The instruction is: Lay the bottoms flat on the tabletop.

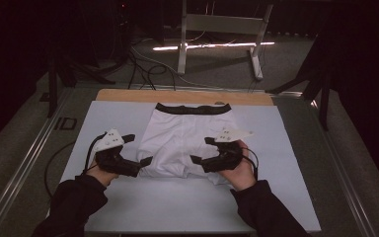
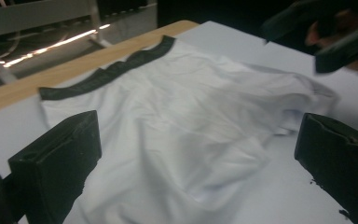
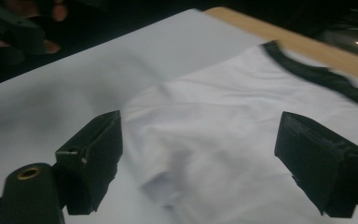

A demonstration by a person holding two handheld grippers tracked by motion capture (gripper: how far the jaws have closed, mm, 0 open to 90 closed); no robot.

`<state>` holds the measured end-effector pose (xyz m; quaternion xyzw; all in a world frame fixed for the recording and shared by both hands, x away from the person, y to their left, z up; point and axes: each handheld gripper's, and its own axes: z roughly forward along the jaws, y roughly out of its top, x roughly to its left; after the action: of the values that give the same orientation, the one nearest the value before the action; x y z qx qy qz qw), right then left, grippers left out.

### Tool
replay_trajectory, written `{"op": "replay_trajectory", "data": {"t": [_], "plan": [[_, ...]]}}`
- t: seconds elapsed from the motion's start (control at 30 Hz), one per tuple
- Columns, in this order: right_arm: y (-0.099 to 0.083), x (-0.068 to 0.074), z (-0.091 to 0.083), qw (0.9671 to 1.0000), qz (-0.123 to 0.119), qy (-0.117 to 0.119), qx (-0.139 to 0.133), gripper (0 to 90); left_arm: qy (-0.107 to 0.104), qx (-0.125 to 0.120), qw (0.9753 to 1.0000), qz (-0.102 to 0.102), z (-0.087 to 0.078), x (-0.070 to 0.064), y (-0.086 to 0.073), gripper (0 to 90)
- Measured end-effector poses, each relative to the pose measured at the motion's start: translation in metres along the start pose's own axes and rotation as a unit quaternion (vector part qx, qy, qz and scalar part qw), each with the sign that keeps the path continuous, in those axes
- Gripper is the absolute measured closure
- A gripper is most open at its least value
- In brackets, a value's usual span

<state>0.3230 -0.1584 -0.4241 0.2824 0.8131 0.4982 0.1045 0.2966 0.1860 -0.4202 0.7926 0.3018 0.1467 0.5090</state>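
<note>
Two tongs hover at the lower hem of a pair of white boxer shorts [image 1: 185,136], which lies flat at the centre of the high view on a white sheet [image 1: 276,148] covering the table [image 1: 128,95] — its black waistband [image 1: 193,108] toward the top of the frame. Left tongs [image 1: 138,150] sit at the garment's lower left edge, right tongs [image 1: 203,150] at its lower right, both with jaws spread wide and gripping nothing. In the left gripper view the shorts [image 2: 182,126] fill the gap between the jaws; the right gripper view shows the rumpled leg hem [image 3: 168,182] low in the frame.
</note>
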Motion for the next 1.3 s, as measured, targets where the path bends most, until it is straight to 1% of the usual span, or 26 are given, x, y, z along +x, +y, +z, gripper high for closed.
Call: {"op": "replay_trajectory", "data": {"t": [0.13,0.17,0.23,0.27,0.33,0.37,0.4,0.47,0.5,0.57,0.6,0.63,0.67,0.7,0.73,0.77,0.8,0.87,0.93,1.03,1.07,1.13,1.17,1.23,1.27,1.3], "plan": [[-0.009,0.019,0.014,0.9990,-0.015,0.042,0.004,24.0,-0.001,-0.002,1.0000,0.007,-0.008,-0.012,-0.014,2.0],[-0.011,0.021,0.017,0.9985,-0.016,0.052,0.002,24.7,0.003,-0.002,0.9999,0.013,-0.010,-0.016,-0.018,2.0],[-0.014,0.028,0.024,0.9971,-0.023,0.072,0.007,30.2,0.010,-0.005,0.9998,0.015,-0.012,-0.022,-0.027,2.0],[-0.016,0.033,0.029,0.9950,-0.029,0.096,0.005,33.6,0.013,-0.005,0.9998,0.016,-0.013,-0.024,-0.031,2.0],[-0.019,0.041,0.037,0.9908,-0.043,0.128,0.008,35.6,0.017,-0.006,0.9998,0.012,-0.014,-0.028,-0.042,2.0],[-0.019,0.041,0.037,0.9908,-0.043,0.128,0.008,35.6,0.017,-0.006,0.9998,0.012,-0.014,-0.028,-0.042,2.0],[-0.022,0.049,0.046,0.9869,-0.055,0.152,0.011,37.8,0.022,0.000,0.9997,0.011,-0.016,-0.032,-0.054,1.9],[-0.024,0.055,0.055,0.9851,-0.069,0.156,0.021,39.7,0.024,0.003,0.9997,0.007,-0.019,-0.035,-0.065,2.0],[-0.024,0.057,0.058,0.9847,-0.073,0.157,0.022,40.7,0.024,0.003,0.9997,0.007,-0.019,-0.035,-0.065,1.9],[-0.026,0.061,0.067,0.9850,-0.080,0.147,0.038,42.7,0.036,0.012,0.9992,0.011,-0.024,-0.041,-0.081,1.9],[-0.027,0.063,0.073,0.9848,-0.081,0.147,0.045,44.6,0.036,0.013,0.9992,0.011,-0.025,-0.043,-0.084,1.9],[-0.027,0.063,0.073,0.9848,-0.081,0.147,0.045,44.6,0.036,0.013,0.9992,0.011,-0.025,-0.043,-0.084,1.9],[-0.030,0.066,0.082,0.9851,-0.081,0.139,0.060,45.5,0.040,0.018,0.9990,0.010,-0.027,-0.048,-0.091,1.6],[-0.031,0.066,0.086,0.9845,-0.087,0.139,0.063,45.6,0.038,0.017,0.9991,0.007,-0.028,-0.052,-0.095,1.6],[-0.032,0.065,0.091,0.9826,-0.104,0.139,0.067,46.6,0.036,0.020,0.9991,0.005,-0.028,-0.053,-0.097,1.6],[-0.033,0.068,0.094,0.9835,-0.099,0.129,0.079,47.9,0.036,0.020,0.9991,0.005,-0.028,-0.053,-0.097,1.6],[-0.035,0.069,0.099,0.9821,-0.108,0.131,0.081,49.5,0.037,0.023,0.9990,0.011,-0.028,-0.056,-0.101,1.6],[-0.035,0.072,0.106,0.9818,-0.126,0.108,0.092,49.8,0.042,0.023,0.9988,0.009,-0.028,-0.056,-0.102,1.6],[-0.036,0.072,0.113,0.9825,-0.135,0.086,0.094,49.6,0.046,0.020,0.9987,0.011,-0.028,-0.055,-0.103,1.6],[-0.036,0.071,0.122,0.9818,-0.144,0.061,0.108,48.0,0.043,0.017,0.9989,0.005,-0.027,-0.054,-0.103,1.8],[-0.036,0.070,0.126,0.9808,-0.148,0.056,0.114,49.6,0.045,0.018,0.9988,0.006,-0.026,-0.054,-0.104,1.8],[-0.036,0.070,0.129,0.9812,-0.144,0.054,0.117,50.8,0.041,0.022,0.9989,0.007,-0.026,-0.054,-0.104,1.8],[-0.037,0.070,0.134,0.9801,-0.150,0.045,0.122,62.4,0.042,0.021,0.9989,0.002,-0.025,-0.054,-0.104,2.5],[-0.037,0.071,0.136,0.9786,-0.156,0.034,0.130,71.2,0.042,0.022,0.9989,0.003,-0.025,-0.053,-0.104,2.8],[-0.037,0.069,0.137,0.9788,-0.154,0.029,0.132,80.9,0.043,0.020,0.9988,0.003,-0.025,-0.054,-0.105,2.8],[-0.036,0.068,0.137,0.9801,-0.147,0.030,0.130,86.9,0.043,0.020,0.9988,0.003,-0.025,-0.054,-0.105,2.9]]}}
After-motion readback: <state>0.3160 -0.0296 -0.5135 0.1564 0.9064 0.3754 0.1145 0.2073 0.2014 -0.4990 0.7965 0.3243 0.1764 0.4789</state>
